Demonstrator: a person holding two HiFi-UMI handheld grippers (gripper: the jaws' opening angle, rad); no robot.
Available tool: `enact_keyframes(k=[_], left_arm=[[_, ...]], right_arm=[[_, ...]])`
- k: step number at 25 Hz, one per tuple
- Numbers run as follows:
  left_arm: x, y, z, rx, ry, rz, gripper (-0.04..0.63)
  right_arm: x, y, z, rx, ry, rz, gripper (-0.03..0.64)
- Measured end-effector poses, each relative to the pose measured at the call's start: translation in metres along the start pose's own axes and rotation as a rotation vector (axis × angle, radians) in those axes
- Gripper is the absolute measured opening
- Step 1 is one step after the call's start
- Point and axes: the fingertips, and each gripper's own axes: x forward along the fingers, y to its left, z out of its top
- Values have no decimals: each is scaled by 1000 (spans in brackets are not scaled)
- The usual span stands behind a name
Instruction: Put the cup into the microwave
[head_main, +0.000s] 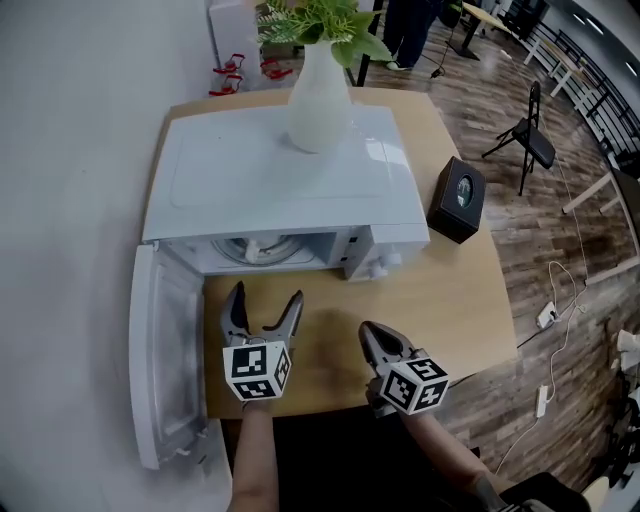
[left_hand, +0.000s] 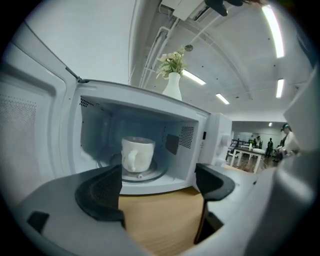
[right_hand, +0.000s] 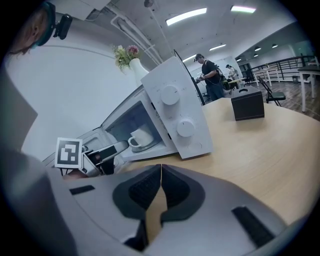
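Head view first: the white microwave sat at 12 o'clock on the wooden surface, and its door hung wide open out at 9 o'clock. A white vase of greenery stood on its roof, and a small black box sat off at 2 o'clock.

And the cup? Already in! It stood upright on the glass turntable, well inside the cavity, with its handle turned toward the opening.

The left hand-held gripper hovered just in front of the opening with its jaws spread wide. There was nothing between them but bare wood. The right hand-held gripper hung back at 4 o'clock of it, pads pressed together on nothing at all.

So the placing looked done to me, and what was left was a clean exit. My advice from the sidelines was to draw that left one straight back toward 6 o'clock and keep it level. The jaws were best left wide, so neither pad could snag the cup's handle or the sill. It also had to mind the door edge waiting at 9 o'clock.

If the door was to be shut as well, I'd have pushed near its free edge with the flat outside of a jaw. A slow sweep would suit, because a shove could slide the microwave and set that vase rocking. The right one was best kept low and clear of the door's arc.
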Motion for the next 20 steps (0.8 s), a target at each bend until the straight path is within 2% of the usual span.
enact_keyframes(k=[3,5,6,8,13,16,20], left_arm=[[-17,-13,-2,8,0,-11,437],[-30,-18,-2,15,-12,12,276],[-36,-21,-1,10,-19,15,251],[-47,-29,0,-21,-28,3,245],[-75,-46,-2,-51,-29,-2,134],[-92,-58,-3,-75,-33,-15,88],[-109,-66,-6,-54,-36,11,32]], right_arm=[[-3,0,4,-7,-22,16,-6],[-6,2,8,-13,-35,26,-6],[-7,4,10,-18,-43,32,-6],[-9,7,16,-30,-62,46,-6],[-22,18,35,-101,-129,78,-6],[-36,28,43,-146,-165,109,-6],[-55,35,50,-183,-205,129,-6]])
